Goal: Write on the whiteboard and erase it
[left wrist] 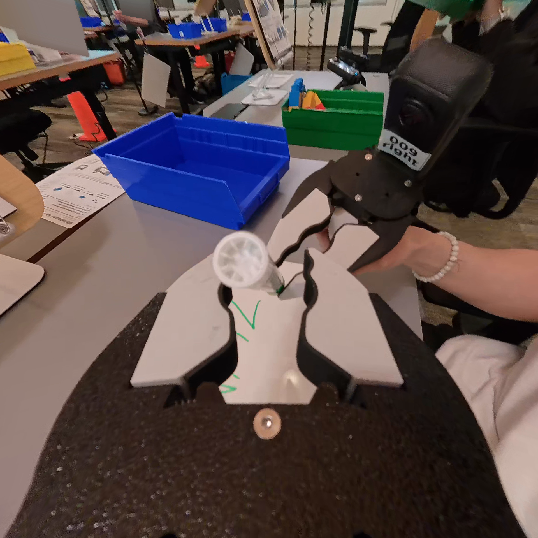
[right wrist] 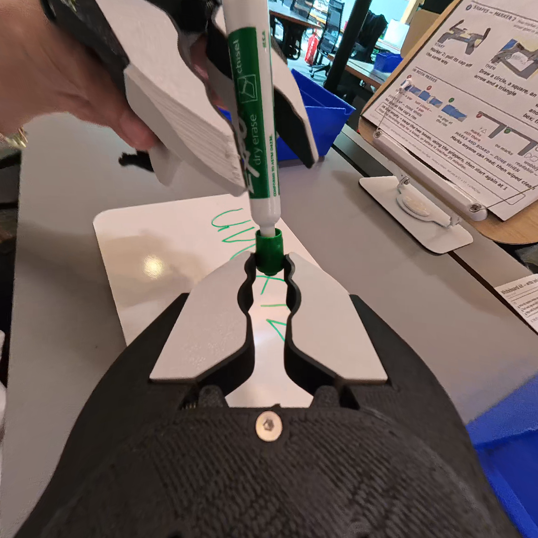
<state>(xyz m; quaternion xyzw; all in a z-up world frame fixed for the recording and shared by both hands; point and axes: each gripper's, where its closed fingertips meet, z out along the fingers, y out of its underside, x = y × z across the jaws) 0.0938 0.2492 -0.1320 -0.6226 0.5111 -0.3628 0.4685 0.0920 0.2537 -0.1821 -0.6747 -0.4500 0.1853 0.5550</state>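
Note:
A white whiteboard (right wrist: pixel 151 250) with green strokes lies flat on the grey table (right wrist: pixel 58 291); it also shows between my left fingers in the left wrist view (left wrist: pixel 267 364). My left gripper (left wrist: pixel 263 279) is shut on the white-and-green marker (right wrist: pixel 253 122), whose blunt end (left wrist: pixel 241 259) points at the camera. My right gripper (right wrist: pixel 269 259) is shut on the green cap (right wrist: pixel 269 250), held just above the board. The marker's nose sits in the cap's mouth. The right gripper (left wrist: pixel 294 256) meets the marker from the far right in the left wrist view.
An empty blue bin (left wrist: pixel 198 174) stands behind the board, and a green bin (left wrist: pixel 334 122) with coloured items stands farther back. A printed instruction sheet on a stand (right wrist: pixel 465 116) is at the right. Another blue bin (right wrist: pixel 509 436) is at the near right. A printed paper (left wrist: pixel 78 192) lies at the left.

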